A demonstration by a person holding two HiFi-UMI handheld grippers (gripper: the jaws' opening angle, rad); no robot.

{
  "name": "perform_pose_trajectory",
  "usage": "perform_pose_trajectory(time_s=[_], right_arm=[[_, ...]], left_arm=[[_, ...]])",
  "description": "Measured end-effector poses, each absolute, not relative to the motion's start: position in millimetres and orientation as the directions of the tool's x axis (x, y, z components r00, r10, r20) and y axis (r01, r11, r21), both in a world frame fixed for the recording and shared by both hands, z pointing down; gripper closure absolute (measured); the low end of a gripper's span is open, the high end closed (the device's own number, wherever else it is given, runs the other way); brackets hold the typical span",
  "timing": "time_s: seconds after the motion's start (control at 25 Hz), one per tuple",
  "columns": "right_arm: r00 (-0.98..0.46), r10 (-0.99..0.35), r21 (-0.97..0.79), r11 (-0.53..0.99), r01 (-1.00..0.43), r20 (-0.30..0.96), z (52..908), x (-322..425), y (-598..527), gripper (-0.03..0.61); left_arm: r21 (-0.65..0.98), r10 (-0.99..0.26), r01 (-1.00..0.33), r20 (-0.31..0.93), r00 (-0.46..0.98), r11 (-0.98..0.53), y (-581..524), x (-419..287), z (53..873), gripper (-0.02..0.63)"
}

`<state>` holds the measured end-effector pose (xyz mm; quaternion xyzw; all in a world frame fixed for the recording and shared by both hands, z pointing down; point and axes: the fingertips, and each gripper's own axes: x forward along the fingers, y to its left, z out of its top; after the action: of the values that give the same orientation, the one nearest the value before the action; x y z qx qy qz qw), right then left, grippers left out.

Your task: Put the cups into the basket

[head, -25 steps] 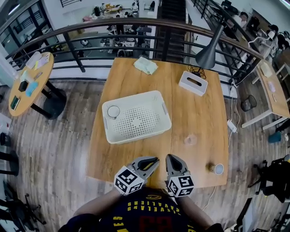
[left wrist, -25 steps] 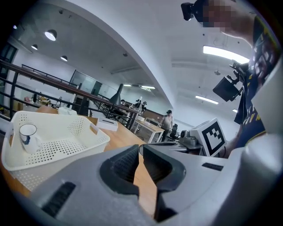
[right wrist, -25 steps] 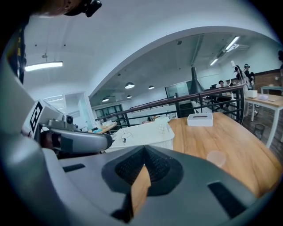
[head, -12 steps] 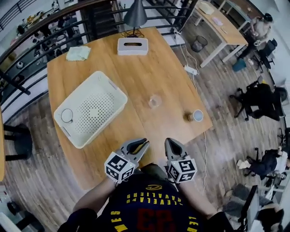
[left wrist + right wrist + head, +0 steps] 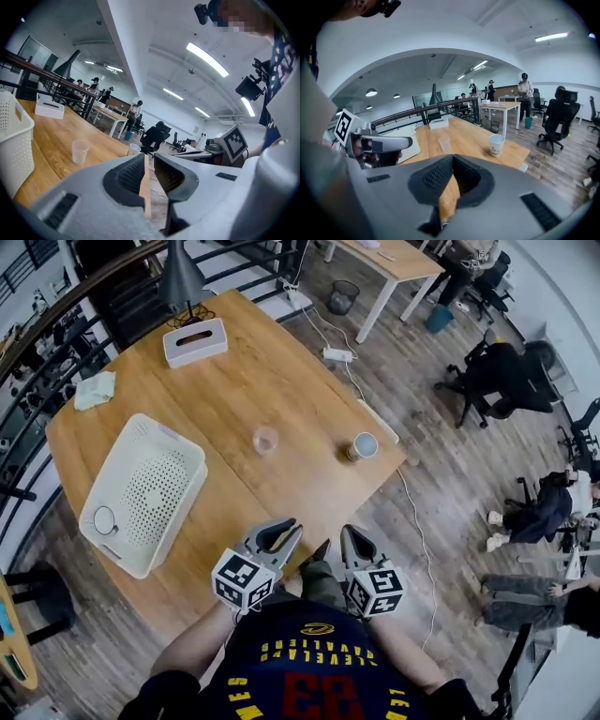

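Presently, a clear cup [image 5: 265, 440] and a paper cup [image 5: 364, 445] stand apart on the wooden table [image 5: 281, 371], both outside the white basket [image 5: 155, 479]. A third cup [image 5: 104, 519] sits in one corner of the basket.

Left gripper [image 5: 281, 532]: fingers slightly apart, just been opening, nothing between them.

Right gripper [image 5: 348, 538]: fingers together, empty.

Both hover at the table's near edge.

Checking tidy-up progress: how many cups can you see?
3: one cup in the basket, a clear cup midway across the table, a paper cup near its edge.
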<state>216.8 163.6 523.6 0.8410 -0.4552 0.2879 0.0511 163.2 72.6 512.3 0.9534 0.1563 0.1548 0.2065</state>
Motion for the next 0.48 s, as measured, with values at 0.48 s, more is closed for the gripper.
perform_pose_trajectory(time_s=[0.48], right_arm=[[0.419, -0.735, -0.219, -0.598, -0.771, 0.532, 542.8, 279.4, 177.0, 0.471]], left_arm=[[0.404, 0.371, 0.23, 0.316, 0.873, -0.885, 97.5, 210.6, 529.5, 0.456]])
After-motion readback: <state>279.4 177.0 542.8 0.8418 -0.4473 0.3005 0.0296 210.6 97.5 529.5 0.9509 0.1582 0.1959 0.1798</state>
